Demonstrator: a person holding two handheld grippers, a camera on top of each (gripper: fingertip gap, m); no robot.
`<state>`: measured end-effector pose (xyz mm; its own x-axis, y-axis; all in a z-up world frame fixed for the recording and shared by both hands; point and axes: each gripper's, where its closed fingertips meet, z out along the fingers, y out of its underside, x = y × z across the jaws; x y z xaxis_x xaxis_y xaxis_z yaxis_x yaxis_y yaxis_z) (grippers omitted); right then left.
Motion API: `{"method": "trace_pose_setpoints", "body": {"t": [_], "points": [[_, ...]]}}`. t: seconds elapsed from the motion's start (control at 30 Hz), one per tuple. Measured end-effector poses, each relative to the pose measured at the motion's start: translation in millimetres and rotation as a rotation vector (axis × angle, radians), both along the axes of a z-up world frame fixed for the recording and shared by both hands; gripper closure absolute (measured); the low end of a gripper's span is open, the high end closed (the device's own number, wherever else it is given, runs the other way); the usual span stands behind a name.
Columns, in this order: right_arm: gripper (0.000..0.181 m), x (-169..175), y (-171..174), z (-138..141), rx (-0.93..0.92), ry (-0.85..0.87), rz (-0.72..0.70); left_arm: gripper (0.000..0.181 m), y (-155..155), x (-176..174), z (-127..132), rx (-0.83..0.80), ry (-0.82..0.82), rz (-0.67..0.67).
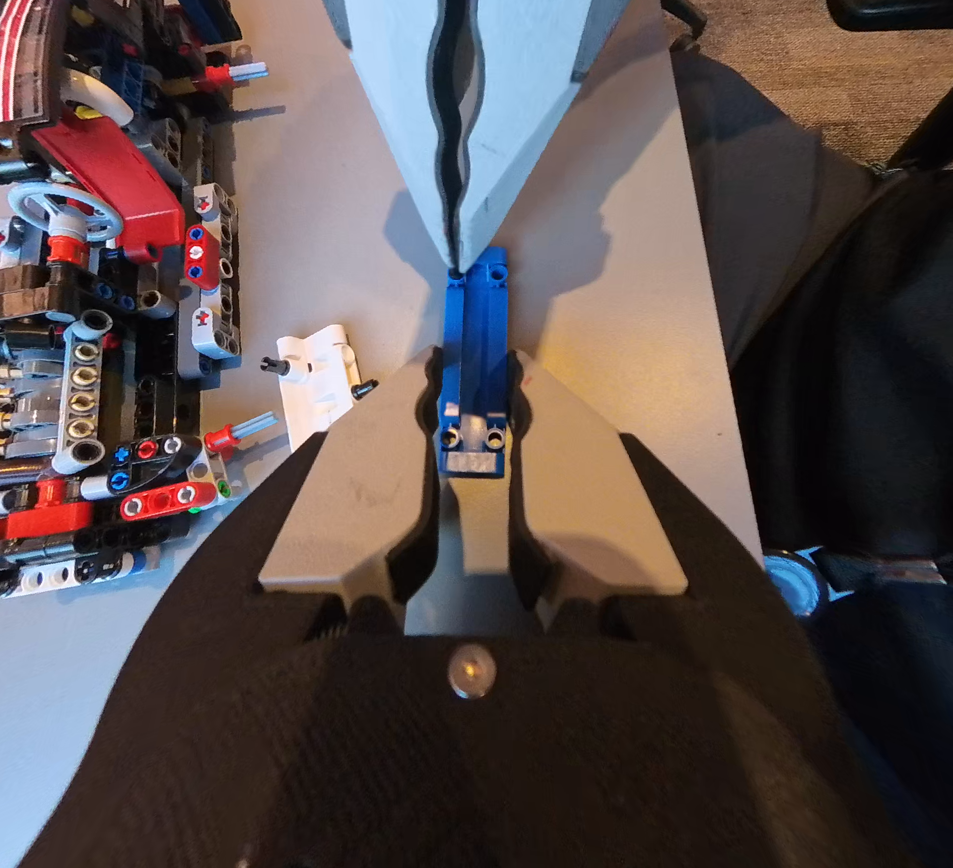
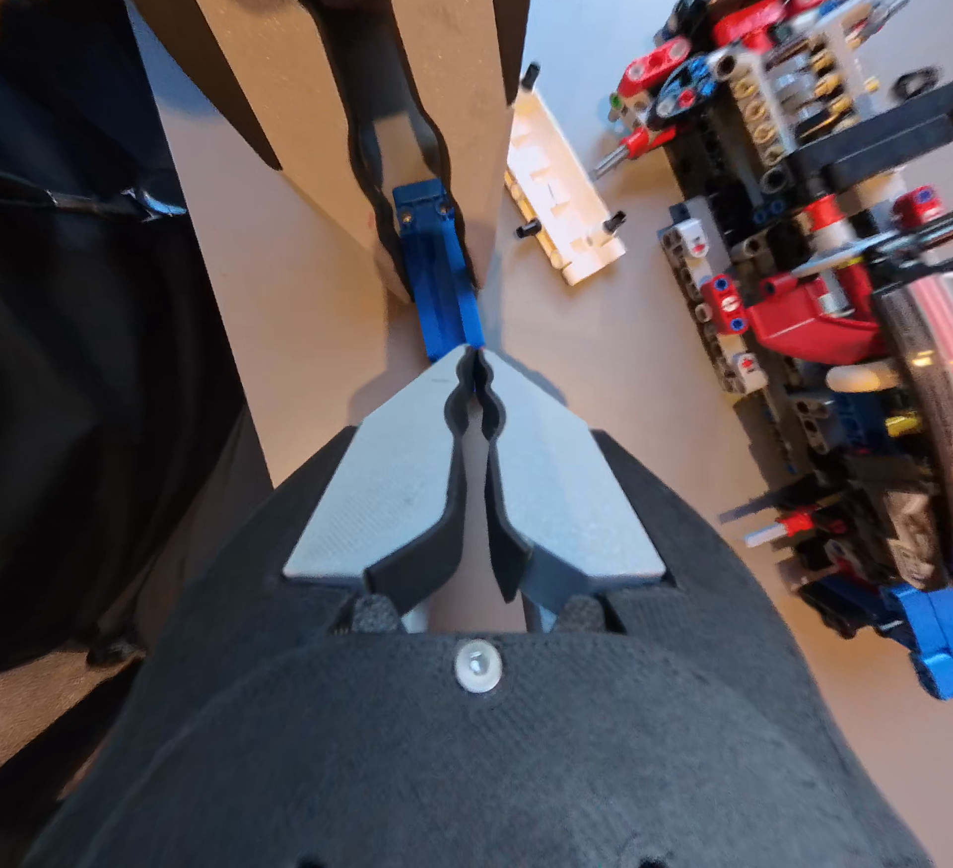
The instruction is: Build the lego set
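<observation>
The long blue plastic lego panel [image 1: 474, 358] runs straight between both: left gripper [image 1: 472, 379] clasps one end; right gripper [image 2: 474, 358] pinches the opposite end.

A long blue lego panel [image 1: 474, 353] lies beside a white panel [image 1: 317, 382], near the half-built car [image 1: 103, 276]

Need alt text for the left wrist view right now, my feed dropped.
The left gripper holds a long blue panel piece above the table, while the right gripper, jaws closed, pinches its far end. A white panel with black pins lies just left, beside the partly built red, black and blue Lego car.
</observation>
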<state>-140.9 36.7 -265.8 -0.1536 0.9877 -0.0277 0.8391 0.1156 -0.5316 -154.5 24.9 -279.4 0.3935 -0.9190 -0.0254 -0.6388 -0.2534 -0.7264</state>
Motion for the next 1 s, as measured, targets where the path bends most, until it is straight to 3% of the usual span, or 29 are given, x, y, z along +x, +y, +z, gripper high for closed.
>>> {"method": "trace_pose_setpoints", "body": {"t": [0.1, 0.23, 0.3, 0.33, 0.37, 0.47, 0.6, 0.73, 1.0], "points": [[0.181, 0.8, 2.0, 1.6, -0.003, 0.008, -0.019, 0.16, 0.3, 0.1, 0.0, 0.001, 0.0, 0.001], [0.181, -4.6, 4.8, 21.1, -0.053, 0.157, -0.068, 0.16, 0.6, -0.3, 0.1, 0.001, 0.0, 0.004], [0.181, -1.6, 4.9, 17.6, -0.099, 0.192, -0.092, 0.159, 1.4, -1.1, 0.2, 0.004, 0.002, 0.011], [0.16, 0.7, 1.8, 12.9, -0.124, 0.194, -0.089, 0.159, 1.9, -1.6, 0.3, 0.006, 0.004, 0.015], [0.15, 2.3, -1.5, 8.7, -0.141, 0.2, -0.079, 0.16, 2.5, -2.1, 0.3, 0.007, 0.004, 0.019], [0.142, 1.5, 0.7, 3.0, -0.086, 0.255, -0.066, 0.16, 3.7, -2.8, 0.5, -0.006, -0.004, 0.029], [0.143, -2.3, 0.6, -11.9, -0.015, 0.235, 0.01, 0.16, 4.3, -2.7, 0.5, -0.001, -0.001, 0.029], [0.159, -7.4, -1.6, -15.3, 0.045, 0.241, 0.098, 0.154, 9.2, -10.8, 1.7, 0.023, 0.025, 0.07], [0.16, -0.8, 4.6, -14.3, 0.092, 0.281, 0.186, 0.15, 14.8, -53.7, 38.7, 0.055, -0.02, 0.222]]}}
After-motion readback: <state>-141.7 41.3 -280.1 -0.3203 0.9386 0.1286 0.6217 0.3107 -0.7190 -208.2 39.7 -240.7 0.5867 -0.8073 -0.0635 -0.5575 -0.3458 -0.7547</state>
